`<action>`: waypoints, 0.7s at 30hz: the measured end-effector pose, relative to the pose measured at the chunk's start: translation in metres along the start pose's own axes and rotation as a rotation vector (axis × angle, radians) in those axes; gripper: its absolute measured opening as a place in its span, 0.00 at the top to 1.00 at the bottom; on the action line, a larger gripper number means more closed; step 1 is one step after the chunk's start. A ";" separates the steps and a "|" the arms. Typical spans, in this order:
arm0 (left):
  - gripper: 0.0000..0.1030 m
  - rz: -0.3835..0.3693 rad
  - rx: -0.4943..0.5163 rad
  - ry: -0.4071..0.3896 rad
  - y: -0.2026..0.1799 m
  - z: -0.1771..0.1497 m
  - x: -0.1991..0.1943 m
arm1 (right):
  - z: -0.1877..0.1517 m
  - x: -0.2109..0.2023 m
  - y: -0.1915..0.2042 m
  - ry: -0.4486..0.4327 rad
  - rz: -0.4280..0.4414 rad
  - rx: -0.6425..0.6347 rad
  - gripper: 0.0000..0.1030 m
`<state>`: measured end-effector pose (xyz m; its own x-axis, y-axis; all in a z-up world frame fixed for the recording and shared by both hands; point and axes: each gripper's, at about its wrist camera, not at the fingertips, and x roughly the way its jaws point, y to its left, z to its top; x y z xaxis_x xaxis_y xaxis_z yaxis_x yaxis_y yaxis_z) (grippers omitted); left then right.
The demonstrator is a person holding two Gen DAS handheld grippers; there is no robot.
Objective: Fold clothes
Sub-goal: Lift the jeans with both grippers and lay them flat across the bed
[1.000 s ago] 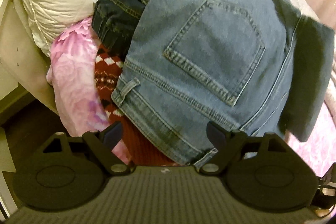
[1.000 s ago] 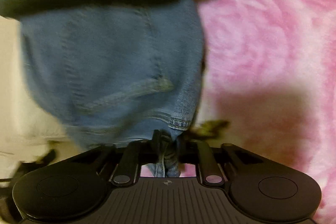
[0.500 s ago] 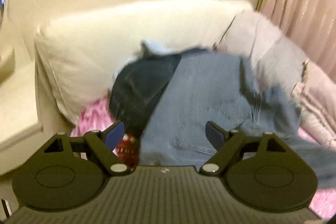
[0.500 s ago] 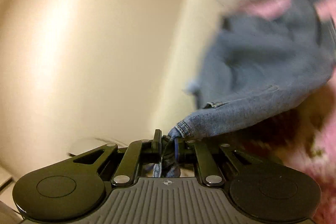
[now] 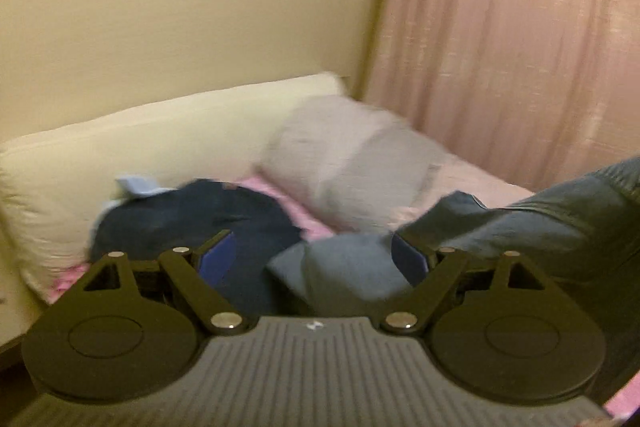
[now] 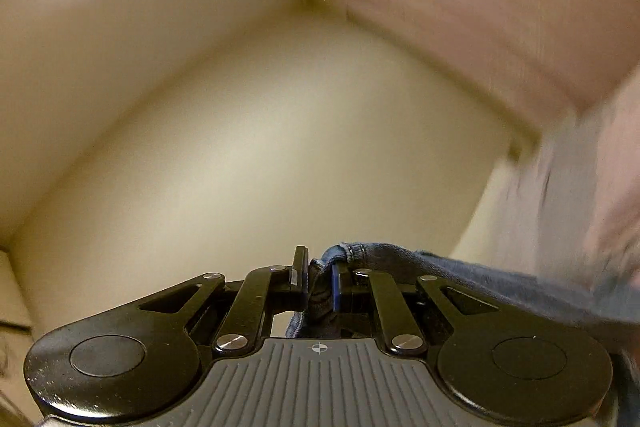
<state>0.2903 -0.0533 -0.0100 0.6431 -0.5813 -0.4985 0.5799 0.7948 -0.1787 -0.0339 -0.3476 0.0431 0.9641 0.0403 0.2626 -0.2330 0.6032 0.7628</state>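
My right gripper [image 6: 320, 285] is clamped on the hemmed edge of the faded light-blue denim jeans [image 6: 460, 273], held up towards the wall. My left gripper [image 5: 312, 259] stands wide with nothing in it, the same jeans draped just ahead. Beyond lie dark navy jeans [image 5: 192, 215] against a cream pillow [image 5: 120, 155]. I judge I'm lifting the jeans to spread them; next, my left must catch a matching edge.

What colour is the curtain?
Pale dusty pink curtain, clearest in the left wrist view.

Bedroom: pillows [image 5: 160, 155], pink bedding [image 5: 480, 179], curtain [image 5: 520, 47].
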 end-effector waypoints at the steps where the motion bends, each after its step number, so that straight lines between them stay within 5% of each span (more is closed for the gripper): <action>1: 0.20 -0.028 0.007 -0.002 -0.017 -0.002 -0.003 | 0.016 -0.018 0.006 -0.040 -0.018 -0.022 0.91; 7: 0.20 -0.188 0.051 0.001 -0.116 -0.019 -0.019 | 0.104 -0.115 0.050 -0.205 -0.158 -0.184 0.92; 12: 0.20 -0.294 0.091 0.042 -0.182 -0.041 -0.027 | 0.123 -0.149 0.077 -0.272 -0.251 -0.286 0.91; 14: 0.19 -0.311 0.124 0.085 -0.197 -0.052 -0.024 | 0.124 -0.155 0.076 -0.246 -0.368 -0.266 0.91; 16: 0.19 -0.319 0.162 0.140 -0.211 -0.064 -0.018 | 0.121 -0.158 0.057 -0.116 -0.562 -0.183 0.54; 17: 0.19 -0.317 0.183 0.177 -0.215 -0.071 -0.013 | 0.111 -0.164 0.043 -0.032 -0.668 -0.125 0.08; 21: 0.19 -0.315 0.300 0.341 -0.232 -0.107 0.004 | 0.020 -0.213 -0.024 0.184 -1.019 0.093 0.04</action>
<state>0.1050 -0.2213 -0.0618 0.2457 -0.6540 -0.7155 0.8673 0.4779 -0.1390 -0.2361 -0.3870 -0.0196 0.7125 -0.3286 -0.6200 0.7015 0.3559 0.6175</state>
